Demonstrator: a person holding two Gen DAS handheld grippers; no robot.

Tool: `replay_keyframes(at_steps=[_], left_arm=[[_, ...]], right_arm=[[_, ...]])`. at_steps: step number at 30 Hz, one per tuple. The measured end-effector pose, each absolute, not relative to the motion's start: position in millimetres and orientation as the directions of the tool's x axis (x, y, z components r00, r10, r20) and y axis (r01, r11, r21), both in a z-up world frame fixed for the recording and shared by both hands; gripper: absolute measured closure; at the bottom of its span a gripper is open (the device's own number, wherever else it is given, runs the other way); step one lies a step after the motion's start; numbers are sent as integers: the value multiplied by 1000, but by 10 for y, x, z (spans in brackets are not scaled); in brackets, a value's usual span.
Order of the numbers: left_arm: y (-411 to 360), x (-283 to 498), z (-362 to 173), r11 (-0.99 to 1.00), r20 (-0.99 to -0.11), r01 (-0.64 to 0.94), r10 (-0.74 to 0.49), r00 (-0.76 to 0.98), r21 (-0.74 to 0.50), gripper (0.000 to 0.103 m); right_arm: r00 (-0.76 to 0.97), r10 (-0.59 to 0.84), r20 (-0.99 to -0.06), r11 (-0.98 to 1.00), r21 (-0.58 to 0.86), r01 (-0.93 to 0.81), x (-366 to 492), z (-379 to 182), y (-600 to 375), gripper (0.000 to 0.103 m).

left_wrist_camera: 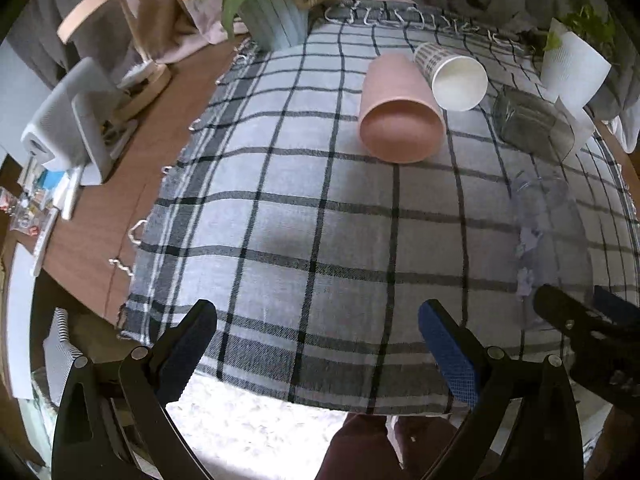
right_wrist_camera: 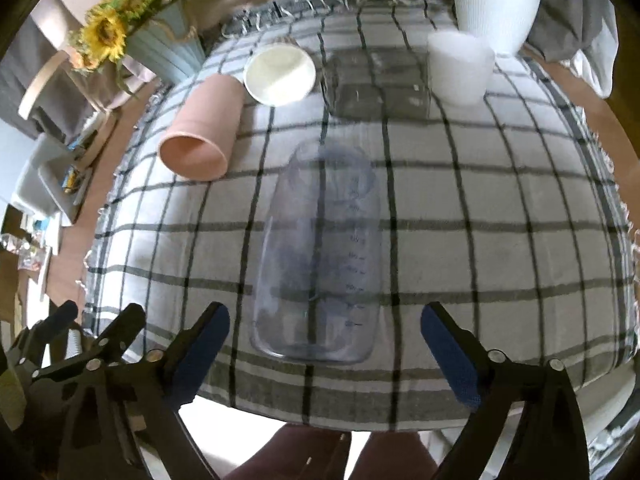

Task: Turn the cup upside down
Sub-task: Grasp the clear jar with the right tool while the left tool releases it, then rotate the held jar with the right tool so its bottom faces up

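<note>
A clear plastic measuring cup (right_wrist_camera: 320,256) lies on its side on the checked cloth, its base towards me, just ahead of my open, empty right gripper (right_wrist_camera: 324,344). It shows faintly in the left wrist view (left_wrist_camera: 548,232). A pink cup (left_wrist_camera: 400,112) (right_wrist_camera: 200,132) and a white paper cup (left_wrist_camera: 452,76) (right_wrist_camera: 280,74) lie on their sides further back, mouths towards me. A clear glass (right_wrist_camera: 378,84) (left_wrist_camera: 528,120) and a frosted white cup (right_wrist_camera: 460,68) stand behind. My left gripper (left_wrist_camera: 316,340) is open and empty above the cloth's near edge.
A sunflower vase (left_wrist_camera: 272,8) (right_wrist_camera: 160,44) stands at the back left and a white plant pot (right_wrist_camera: 496,0) (left_wrist_camera: 572,64) at the back right. The wooden table (left_wrist_camera: 120,208) left of the cloth holds a white device (left_wrist_camera: 72,128) and clutter.
</note>
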State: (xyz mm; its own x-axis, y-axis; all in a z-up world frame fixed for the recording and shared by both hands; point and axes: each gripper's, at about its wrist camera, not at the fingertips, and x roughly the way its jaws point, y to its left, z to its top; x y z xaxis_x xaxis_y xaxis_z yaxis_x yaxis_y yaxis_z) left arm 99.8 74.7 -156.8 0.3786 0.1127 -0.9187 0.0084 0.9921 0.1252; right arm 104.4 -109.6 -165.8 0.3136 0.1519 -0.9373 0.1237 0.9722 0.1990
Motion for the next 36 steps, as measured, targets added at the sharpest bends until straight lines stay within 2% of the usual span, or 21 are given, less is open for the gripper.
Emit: replay_keyframes(at_steps=[5, 7, 10, 24, 36], left_arm=[[758, 1090, -1626, 992, -923, 39, 96, 372, 119, 0], [744, 1129, -1634, 992, -922, 54, 89, 376, 117, 0], [714, 1175, -1626, 991, -922, 76, 73, 381, 110, 0], [711, 1382, -1346, 991, -886, 122, -10, 464, 52, 0], [772, 1525, -1109, 995, -841, 89, -7, 542, 49, 0]], right_arm=[[277, 152, -949, 967, 201, 157, 1056, -1816, -1066, 19], [275, 157, -949, 964, 208, 166, 1060, -1837, -1064, 28], [278, 165, -946, 960, 218, 174, 1058, -1846, -1063, 31], [350, 84, -933, 969, 158, 189, 1139, -1390, -1082, 31], [395, 20, -918, 979, 98, 177, 1626, -1212, -1057, 32]])
